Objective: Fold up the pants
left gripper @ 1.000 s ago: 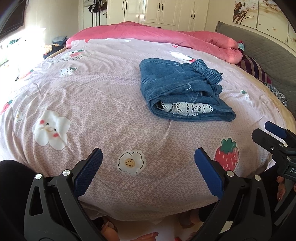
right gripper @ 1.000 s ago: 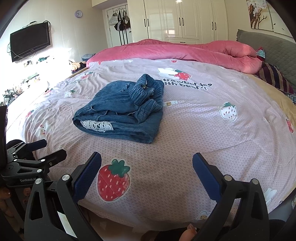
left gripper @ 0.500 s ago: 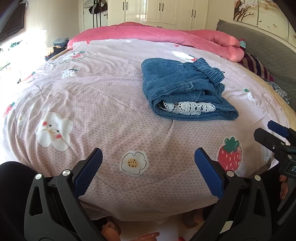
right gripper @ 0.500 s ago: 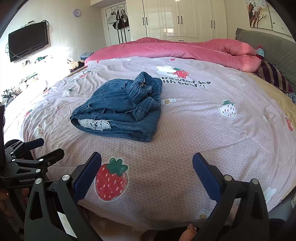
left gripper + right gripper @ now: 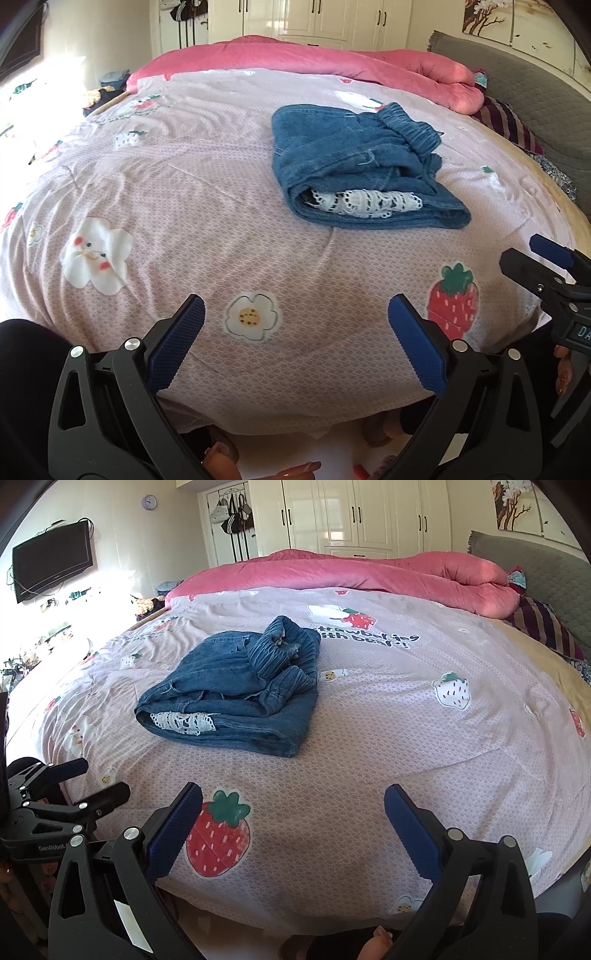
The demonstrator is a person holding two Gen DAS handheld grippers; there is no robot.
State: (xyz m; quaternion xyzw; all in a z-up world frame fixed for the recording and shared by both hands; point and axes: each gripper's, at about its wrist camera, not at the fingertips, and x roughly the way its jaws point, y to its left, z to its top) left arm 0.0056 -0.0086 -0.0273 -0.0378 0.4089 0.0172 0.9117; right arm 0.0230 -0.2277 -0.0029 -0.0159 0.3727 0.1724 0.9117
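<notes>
Blue denim pants (image 5: 354, 166) (image 5: 236, 694) lie folded into a compact bundle on the bed, with white lace trim showing at the near fold and the ribbed waistband bunched on top. My left gripper (image 5: 295, 339) hangs open over the bed's near edge, well short of the pants and holding nothing. My right gripper (image 5: 293, 823) is open too, above a strawberry print near the same edge, empty and apart from the pants. Each gripper shows at the side of the other's view.
The bed is covered by a pale pink printed sheet (image 5: 184, 192) (image 5: 406, 720). A pink duvet (image 5: 369, 572) is piled along the far side, with a grey headboard (image 5: 535, 561) and striped pillow (image 5: 543, 624) at right. White wardrobes stand behind.
Both grippers have drawn back slightly toward the bed's near edge and tilted a little, so the pants sit lower in both views. The pants have not moved and both grippers stay open.
</notes>
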